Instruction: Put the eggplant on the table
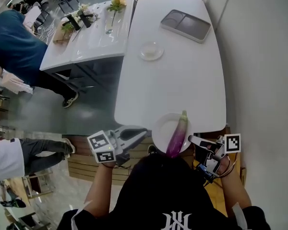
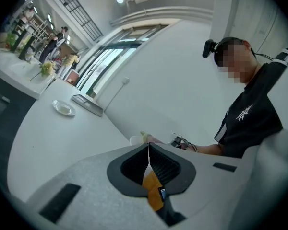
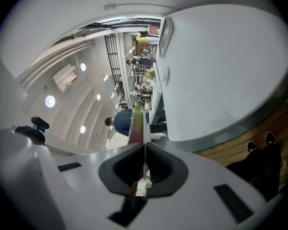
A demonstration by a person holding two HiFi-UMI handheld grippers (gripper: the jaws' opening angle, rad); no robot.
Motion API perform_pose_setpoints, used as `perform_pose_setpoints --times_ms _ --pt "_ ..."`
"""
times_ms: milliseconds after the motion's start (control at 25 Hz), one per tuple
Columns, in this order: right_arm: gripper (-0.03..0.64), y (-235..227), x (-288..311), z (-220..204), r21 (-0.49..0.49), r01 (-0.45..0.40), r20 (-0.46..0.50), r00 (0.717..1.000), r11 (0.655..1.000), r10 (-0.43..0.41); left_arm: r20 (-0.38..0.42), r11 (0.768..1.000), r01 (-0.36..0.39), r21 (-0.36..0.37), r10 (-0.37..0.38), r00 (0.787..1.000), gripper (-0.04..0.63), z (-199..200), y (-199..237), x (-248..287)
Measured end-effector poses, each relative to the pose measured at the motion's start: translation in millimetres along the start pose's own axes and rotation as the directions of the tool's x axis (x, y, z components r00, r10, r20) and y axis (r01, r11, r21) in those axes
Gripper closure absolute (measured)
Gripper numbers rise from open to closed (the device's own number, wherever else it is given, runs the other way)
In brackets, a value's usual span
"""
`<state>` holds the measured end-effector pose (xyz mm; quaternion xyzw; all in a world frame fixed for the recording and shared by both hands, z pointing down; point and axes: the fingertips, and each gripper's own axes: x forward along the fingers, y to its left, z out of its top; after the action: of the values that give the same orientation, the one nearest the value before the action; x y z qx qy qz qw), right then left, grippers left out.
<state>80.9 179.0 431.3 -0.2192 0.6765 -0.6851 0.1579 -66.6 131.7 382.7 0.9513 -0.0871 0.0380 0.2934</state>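
Observation:
A long purple eggplant (image 1: 177,134) with a green cap lies on a white plate (image 1: 158,128) at the near edge of the white table (image 1: 173,80). My right gripper (image 1: 193,139) is at the plate's right rim, rolled on its side, shut on that rim. In the right gripper view the plate (image 3: 145,123) shows edge-on as a thin line between the closed jaws, with the eggplant (image 3: 137,123) beside it. My left gripper (image 1: 142,132) is shut and empty, left of the plate, off the table's near edge. The left gripper view shows the plate (image 2: 134,140) and my right gripper (image 2: 181,142) beyond the closed jaws.
A grey divided tray (image 1: 186,25) and a small clear dish (image 1: 151,51) sit at the table's far end. A second table (image 1: 86,37) with flowers stands at the left, with people (image 1: 19,47) beside it. A wall runs along the right. A wooden bench (image 1: 81,164) is under me.

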Motion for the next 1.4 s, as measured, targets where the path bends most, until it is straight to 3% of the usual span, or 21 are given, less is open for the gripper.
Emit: perform_pose_setpoints --times_ms 240,960,1200,1400 --pt "0.606 11 3 -16 -0.008 0.019 0.005 1.000 1.000 -0.019 0.017 1.000 0.009 -0.002 -0.009 1.000 0.588 -2 -4 -12" --pt "0.606 34 36 -29 -0.013 -0.009 0.079 0.997 1.000 0.010 -0.026 0.994 0.062 0.095 -0.059 0.998 0.588 9 -5 -47" --pt "0.606 37 40 -29 -0.028 0.012 0.105 0.994 1.000 -0.009 -0.082 0.983 0.078 0.167 -0.065 0.995 0.588 11 -10 -51" --pt "0.606 44 45 -28 -0.030 0.018 0.132 0.991 0.999 -0.014 -0.068 0.983 0.086 0.160 -0.076 0.995 0.588 17 -7 -60"
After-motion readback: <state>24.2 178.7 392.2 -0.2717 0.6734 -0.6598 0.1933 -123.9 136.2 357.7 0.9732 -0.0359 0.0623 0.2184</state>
